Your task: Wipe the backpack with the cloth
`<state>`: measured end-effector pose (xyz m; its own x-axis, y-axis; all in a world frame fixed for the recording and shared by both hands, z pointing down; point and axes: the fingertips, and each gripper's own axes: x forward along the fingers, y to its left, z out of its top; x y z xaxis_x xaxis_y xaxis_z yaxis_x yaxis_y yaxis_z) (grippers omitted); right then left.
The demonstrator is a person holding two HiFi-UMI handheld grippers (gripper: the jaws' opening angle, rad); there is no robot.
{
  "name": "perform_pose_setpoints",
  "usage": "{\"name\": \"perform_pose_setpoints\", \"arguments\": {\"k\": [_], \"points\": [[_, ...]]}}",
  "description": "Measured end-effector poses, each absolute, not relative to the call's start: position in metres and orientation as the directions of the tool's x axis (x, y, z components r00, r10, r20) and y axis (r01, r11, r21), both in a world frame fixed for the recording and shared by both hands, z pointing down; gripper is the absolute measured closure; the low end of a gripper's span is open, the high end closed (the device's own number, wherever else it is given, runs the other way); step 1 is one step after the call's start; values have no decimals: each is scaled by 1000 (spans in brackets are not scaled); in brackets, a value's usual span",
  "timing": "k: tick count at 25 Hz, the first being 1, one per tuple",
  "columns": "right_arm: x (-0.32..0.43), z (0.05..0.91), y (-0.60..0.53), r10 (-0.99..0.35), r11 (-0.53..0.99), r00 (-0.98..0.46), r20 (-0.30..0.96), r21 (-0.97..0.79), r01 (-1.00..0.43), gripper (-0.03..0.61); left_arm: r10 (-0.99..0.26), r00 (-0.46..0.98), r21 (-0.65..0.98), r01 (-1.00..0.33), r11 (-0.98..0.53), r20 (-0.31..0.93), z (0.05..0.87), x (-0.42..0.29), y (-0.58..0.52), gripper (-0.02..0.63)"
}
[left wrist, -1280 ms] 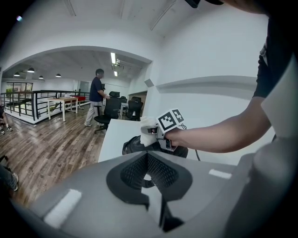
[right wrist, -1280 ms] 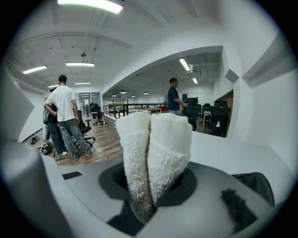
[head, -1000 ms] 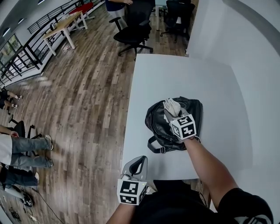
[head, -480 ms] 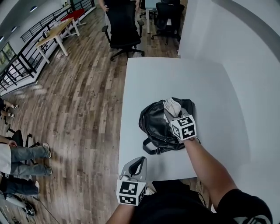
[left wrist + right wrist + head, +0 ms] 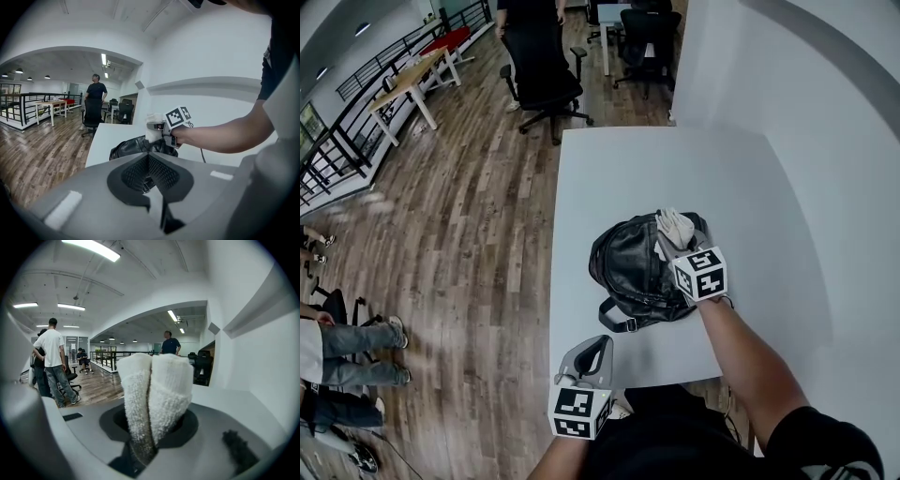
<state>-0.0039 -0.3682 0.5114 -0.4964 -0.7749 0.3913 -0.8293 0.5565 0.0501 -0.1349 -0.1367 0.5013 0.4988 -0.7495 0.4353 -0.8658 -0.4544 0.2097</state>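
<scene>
You're clamping the folded white cloth in the right gripper at the black backpack's 2 o'clock corner, the bag lying toward 8 o'clock across the white table, while your left gripper is sitting closed and empty at its 6 o'clock.

The black leather backpack lies on the white counter, toward its near edge. The right tool sits over the backpack's right side, with the folded white terry cloth between its jaws. The left tool hangs at the counter's near-left corner.
</scene>
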Motion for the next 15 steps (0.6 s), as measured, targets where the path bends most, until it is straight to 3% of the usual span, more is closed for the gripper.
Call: {"name": "perform_pose_setpoints", "arguments": {"k": [15], "points": [[55, 477, -352, -843, 469, -423, 333, 68, -881, 480, -756, 505, 213, -863, -459, 416, 495, -135, -131, 607]]}}
